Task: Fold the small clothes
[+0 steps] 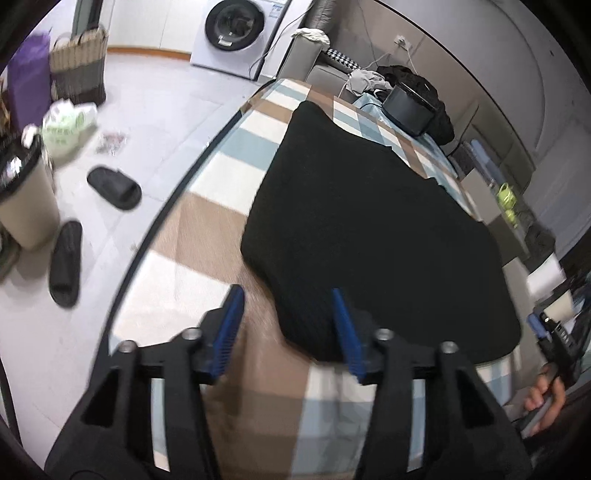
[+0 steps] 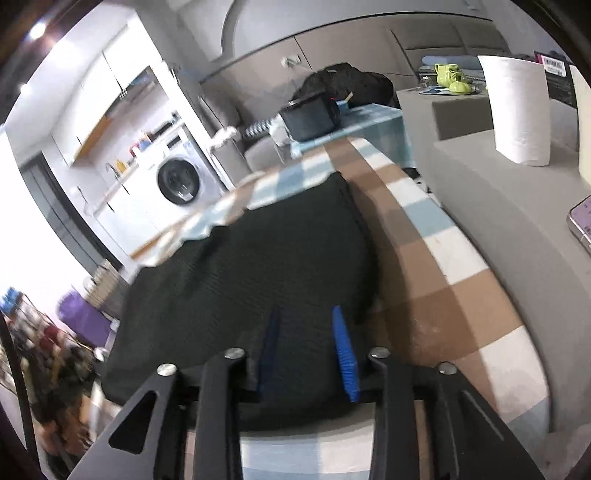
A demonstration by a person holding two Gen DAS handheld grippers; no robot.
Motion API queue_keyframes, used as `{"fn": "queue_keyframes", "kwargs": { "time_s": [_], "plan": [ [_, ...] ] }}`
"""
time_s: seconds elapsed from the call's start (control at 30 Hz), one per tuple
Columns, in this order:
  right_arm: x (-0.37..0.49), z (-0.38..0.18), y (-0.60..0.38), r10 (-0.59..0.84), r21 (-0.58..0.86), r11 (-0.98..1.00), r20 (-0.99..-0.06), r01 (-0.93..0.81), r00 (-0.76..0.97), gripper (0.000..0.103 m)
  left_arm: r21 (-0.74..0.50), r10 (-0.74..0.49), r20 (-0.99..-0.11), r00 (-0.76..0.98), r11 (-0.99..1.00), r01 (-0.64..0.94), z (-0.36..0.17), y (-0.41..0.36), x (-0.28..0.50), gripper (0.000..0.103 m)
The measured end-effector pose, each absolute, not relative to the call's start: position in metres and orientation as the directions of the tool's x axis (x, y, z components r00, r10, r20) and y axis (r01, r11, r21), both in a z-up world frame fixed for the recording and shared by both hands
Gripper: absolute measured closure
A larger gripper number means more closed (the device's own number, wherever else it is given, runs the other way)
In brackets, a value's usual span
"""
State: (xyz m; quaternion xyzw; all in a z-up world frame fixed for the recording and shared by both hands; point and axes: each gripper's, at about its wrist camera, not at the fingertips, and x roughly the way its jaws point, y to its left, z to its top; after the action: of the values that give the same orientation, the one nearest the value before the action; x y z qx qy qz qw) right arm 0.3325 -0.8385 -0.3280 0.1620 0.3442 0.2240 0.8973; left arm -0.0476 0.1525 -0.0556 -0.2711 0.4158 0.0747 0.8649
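A black knit garment (image 1: 369,229) lies spread flat on a checked tablecloth (image 1: 207,221), laid out so its edges can be reached for folding. The left gripper (image 1: 288,328) hovers over the near left corner, blue pads apart and empty — nothing pinched. At the garment's near right side the right gripper (image 2: 308,350) also stands parted above the cloth, holding nothing. Both appear poised between grasps. A washing machine (image 1: 236,33) stands far across the room.
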Motion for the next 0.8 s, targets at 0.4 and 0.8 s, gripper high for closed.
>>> {"fn": "queue_keyframes", "kwargs": {
  "time_s": [0.4, 0.8],
  "plan": [
    [0.327, -0.341, -0.769, 0.618, 0.458, 0.786, -0.556, -0.416, 0.556, 0.051, -0.662, -0.344, -0.68, 0.647, 0.668, -0.34, -0.08, 0.147, -0.053, 0.056],
    [0.321, -0.361, -0.729, 0.618, 0.416, 0.78, -0.629, -0.468, 0.471, 0.05, -0.608, -0.153, -0.676, 0.721, 0.669, -0.428, -0.085, 0.122, -0.025, 0.071]
  ]
}}
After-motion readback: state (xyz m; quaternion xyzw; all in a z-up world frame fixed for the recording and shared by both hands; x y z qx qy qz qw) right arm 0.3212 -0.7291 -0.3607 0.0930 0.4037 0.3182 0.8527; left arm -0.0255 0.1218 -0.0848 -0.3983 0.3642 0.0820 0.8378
